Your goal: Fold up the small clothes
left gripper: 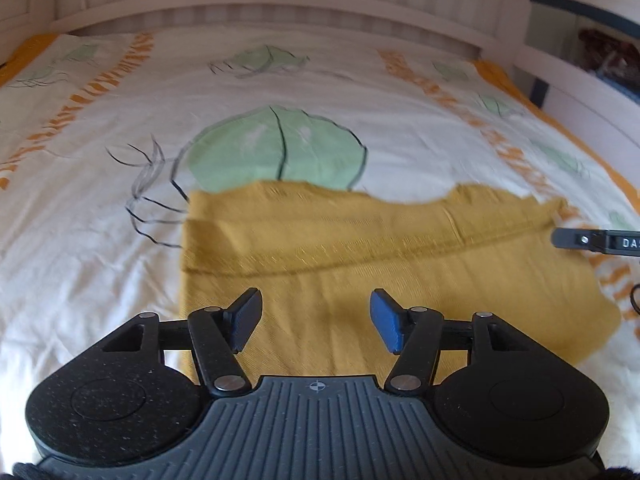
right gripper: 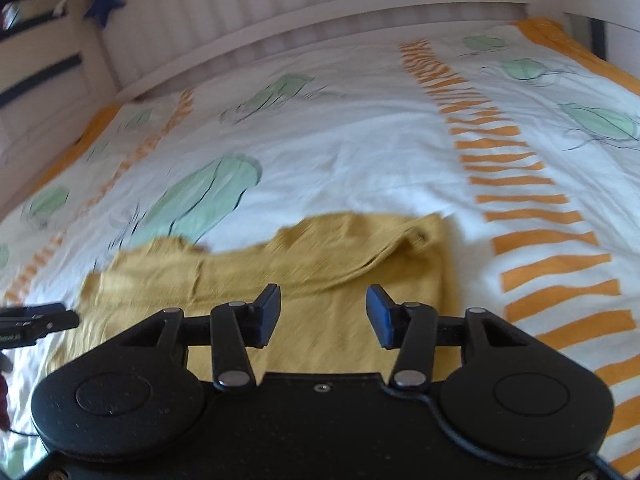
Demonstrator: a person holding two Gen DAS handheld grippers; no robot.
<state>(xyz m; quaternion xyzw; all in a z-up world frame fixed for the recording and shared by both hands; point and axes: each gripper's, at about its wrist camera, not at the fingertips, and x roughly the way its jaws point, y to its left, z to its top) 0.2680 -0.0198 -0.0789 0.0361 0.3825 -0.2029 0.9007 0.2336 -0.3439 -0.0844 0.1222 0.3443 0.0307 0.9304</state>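
A mustard-yellow garment [left gripper: 360,248] lies flat on the bed, with a fold line running across it. It also shows in the right wrist view [right gripper: 320,272]. My left gripper [left gripper: 316,320] is open and empty, hovering over the garment's near left part. My right gripper [right gripper: 323,316] is open and empty, over the garment's near right part. The right gripper's tip shows at the right edge of the left wrist view [left gripper: 592,240]. The left gripper's tip shows at the left edge of the right wrist view [right gripper: 36,322].
The bed cover [left gripper: 100,220] is white with green leaf prints and orange striped bands. A white slatted bed frame [left gripper: 280,0] runs along the far side. Shelving [left gripper: 592,52] stands at the far right; a blue star [right gripper: 105,2] hangs at far left.
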